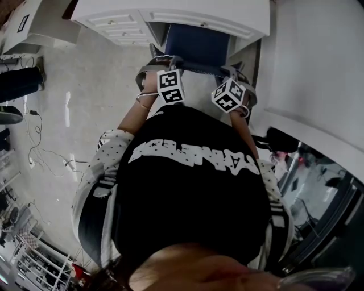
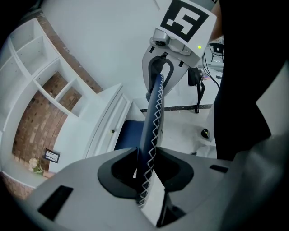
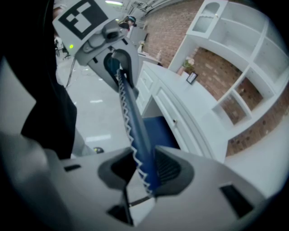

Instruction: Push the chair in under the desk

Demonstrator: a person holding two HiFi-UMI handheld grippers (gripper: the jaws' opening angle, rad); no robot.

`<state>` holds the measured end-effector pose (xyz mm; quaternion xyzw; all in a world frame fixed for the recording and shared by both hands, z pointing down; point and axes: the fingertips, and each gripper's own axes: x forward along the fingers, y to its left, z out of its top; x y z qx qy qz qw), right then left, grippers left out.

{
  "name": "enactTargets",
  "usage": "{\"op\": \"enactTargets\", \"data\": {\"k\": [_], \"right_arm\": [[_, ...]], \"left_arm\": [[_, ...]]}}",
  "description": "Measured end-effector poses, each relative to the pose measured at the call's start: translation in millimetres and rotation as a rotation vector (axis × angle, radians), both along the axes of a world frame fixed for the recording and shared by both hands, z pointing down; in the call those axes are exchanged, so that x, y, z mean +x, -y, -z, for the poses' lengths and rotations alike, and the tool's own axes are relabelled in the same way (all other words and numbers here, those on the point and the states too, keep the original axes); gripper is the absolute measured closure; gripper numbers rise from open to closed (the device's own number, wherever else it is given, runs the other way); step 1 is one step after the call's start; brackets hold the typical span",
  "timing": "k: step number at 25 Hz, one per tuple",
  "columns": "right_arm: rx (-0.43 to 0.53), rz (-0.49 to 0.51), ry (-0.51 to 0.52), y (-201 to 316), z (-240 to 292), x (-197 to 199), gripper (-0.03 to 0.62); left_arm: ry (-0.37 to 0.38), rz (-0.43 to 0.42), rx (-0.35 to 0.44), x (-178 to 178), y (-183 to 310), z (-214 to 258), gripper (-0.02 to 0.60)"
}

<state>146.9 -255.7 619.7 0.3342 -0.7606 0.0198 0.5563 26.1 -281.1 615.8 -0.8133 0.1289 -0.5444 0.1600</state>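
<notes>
The chair has a blue seat [image 1: 199, 41] that lies partly beneath the white desk [image 1: 170, 17]. Its backrest [image 1: 200, 69] is a thin blue edge with white zigzag stitching and spans between my two grippers. My left gripper [image 1: 161, 65] is shut on the backrest's left end; in the left gripper view the stitched edge [image 2: 152, 122] runs through the gripper [image 2: 146, 169]. My right gripper [image 1: 238, 77] is shut on the other end, with the edge [image 3: 133, 122] passing through the gripper [image 3: 142, 167]. Each gripper view shows the opposite gripper at the far end.
The desk has drawers with small knobs [image 2: 113, 131]. White shelving with a brick back [image 3: 235, 76] rises above the desk. Cables [image 1: 40, 136] trail over the pale floor at left. A white counter [image 1: 318, 68] and dark glass furniture [image 1: 318, 187] stand at right.
</notes>
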Motion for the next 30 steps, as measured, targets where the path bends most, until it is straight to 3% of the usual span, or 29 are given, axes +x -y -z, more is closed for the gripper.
{"op": "enactTargets", "data": {"k": [10,30], "right_arm": [[0.002,-0.014,-0.003,8.9,1.7,6.4,0.464],[0.003,0.054,0.004,52.2,0.8,6.6,0.470]], "left_arm": [[-0.016,-0.021,-0.007,6.7,6.5,2.2,0.456],[0.030,0.053,0.022,6.6,52.7,2.1,0.456]]}}
